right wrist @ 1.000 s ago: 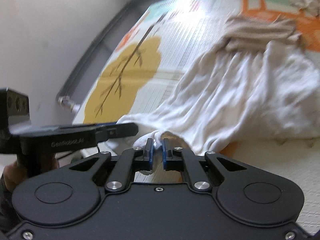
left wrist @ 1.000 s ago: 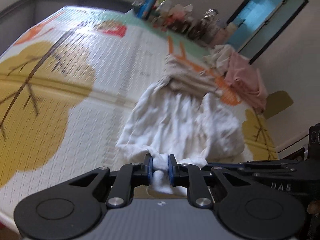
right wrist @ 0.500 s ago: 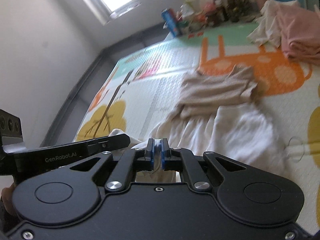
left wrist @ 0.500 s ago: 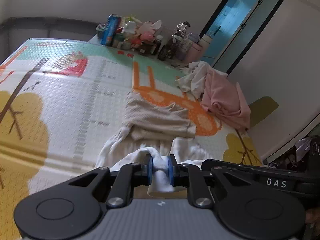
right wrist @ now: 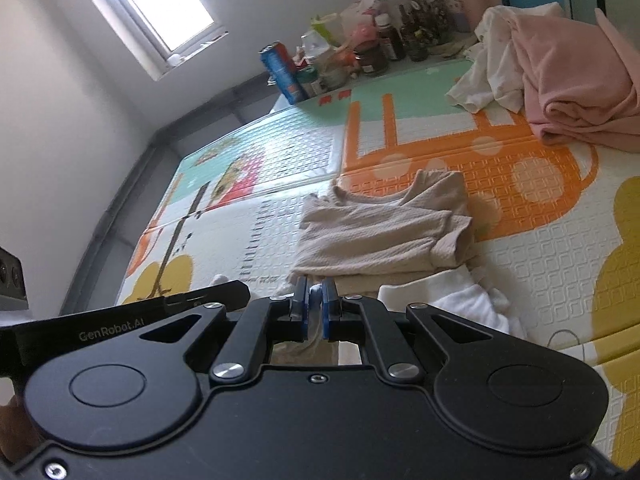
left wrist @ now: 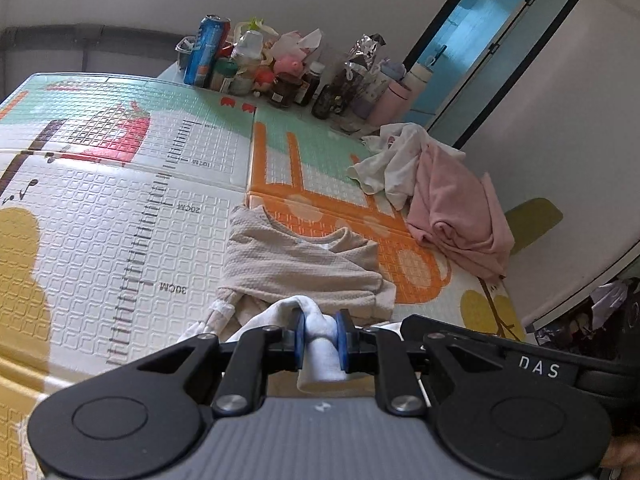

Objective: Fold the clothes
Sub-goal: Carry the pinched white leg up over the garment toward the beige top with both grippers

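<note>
- Two handheld grippers, both black with blue finger pads, sit side by side over a patterned foam play mat (left wrist: 120, 208).
- The left gripper (left wrist: 320, 334) has its fingers drawn in tight on a thick bunch of the white garment (left wrist: 320, 356), a soft, fleecy cloth that hangs below the pads.
- The right gripper (right wrist: 315, 306) has its fingers nearly together, with a thin edge of the same white garment pinched between them.
- Only the right wrist view shows more of the white garment lying crumpled on the mat to the right of the gripper (right wrist: 468, 300).
- Three other clothing items lie on the mat: a beige waffle-textured top (left wrist: 296, 264), folded flat just beyond the grippers; farther right, a pink garment (left wrist: 460, 216) in a loose heap; and a white printed garment (left wrist: 392, 164) touching it.
- A cluster of bottles and jars (left wrist: 288, 76) stands along the far edge of the mat, with one tall blue can (left wrist: 206, 52) at its left end.
- Only the right wrist view shows a bright window (right wrist: 144, 12) on the far left wall.
- Only the left wrist view shows a blue door (left wrist: 476, 36) at the far right.
- The mat has an embossed square texture, with orange, yellow, green and red shapes.
</note>
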The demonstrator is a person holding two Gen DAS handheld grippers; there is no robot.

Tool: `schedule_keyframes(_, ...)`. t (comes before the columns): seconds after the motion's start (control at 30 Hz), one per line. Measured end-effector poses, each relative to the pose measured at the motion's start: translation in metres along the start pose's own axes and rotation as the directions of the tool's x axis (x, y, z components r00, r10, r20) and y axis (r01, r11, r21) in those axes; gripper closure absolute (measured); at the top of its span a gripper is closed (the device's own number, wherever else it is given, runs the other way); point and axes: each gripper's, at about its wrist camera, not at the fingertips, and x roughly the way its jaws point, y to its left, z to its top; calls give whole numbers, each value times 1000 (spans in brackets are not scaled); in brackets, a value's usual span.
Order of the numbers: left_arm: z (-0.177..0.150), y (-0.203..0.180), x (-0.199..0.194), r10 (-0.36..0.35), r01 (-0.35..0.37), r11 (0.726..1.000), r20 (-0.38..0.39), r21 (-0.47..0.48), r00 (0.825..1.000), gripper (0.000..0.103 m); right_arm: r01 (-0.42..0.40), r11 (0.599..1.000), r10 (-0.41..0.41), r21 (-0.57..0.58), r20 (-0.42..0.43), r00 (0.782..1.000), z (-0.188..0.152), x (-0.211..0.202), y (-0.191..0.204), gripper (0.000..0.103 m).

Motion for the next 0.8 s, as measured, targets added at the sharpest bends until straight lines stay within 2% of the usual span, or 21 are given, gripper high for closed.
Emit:
schedule_keyframes(0.23,9,5,36,41,-42,999,-49,-17,998,83,26,999,-25,26,-54,998,6,40,-17,99)
schedule_keyframes(0.43,3,11,74,109,-110,994,-119,-2,987,81,78,997,-75,17,-122,990,1,80,-28,98)
schedule_keyframes(0.53,1,12,83,130,-129,992,-128,10,983,80,81,996,-77,26,-125,989,2,88,-32,95)
schedule_keyframes(0.6,2,13,85,134,-135,991,-134,4,982,79,86,995,-79,53,-119,990,6,89,-36,86)
schedule_keyframes(0.7,8,12,79,125,-127,992,-118,-8,985,71,85,992,-78,90,-86,993,13,80,-44,82)
schedule_keyframes(0.77,12,9,71,118,-119,993,-93,-5,989,56,86,991,-79,102,-72,994,16,73,-47,82)
schedule_keyframes(0.8,15,6,66,109,-109,994,-76,5,991,52,88,991,-80,105,-70,994,18,70,-49,82)
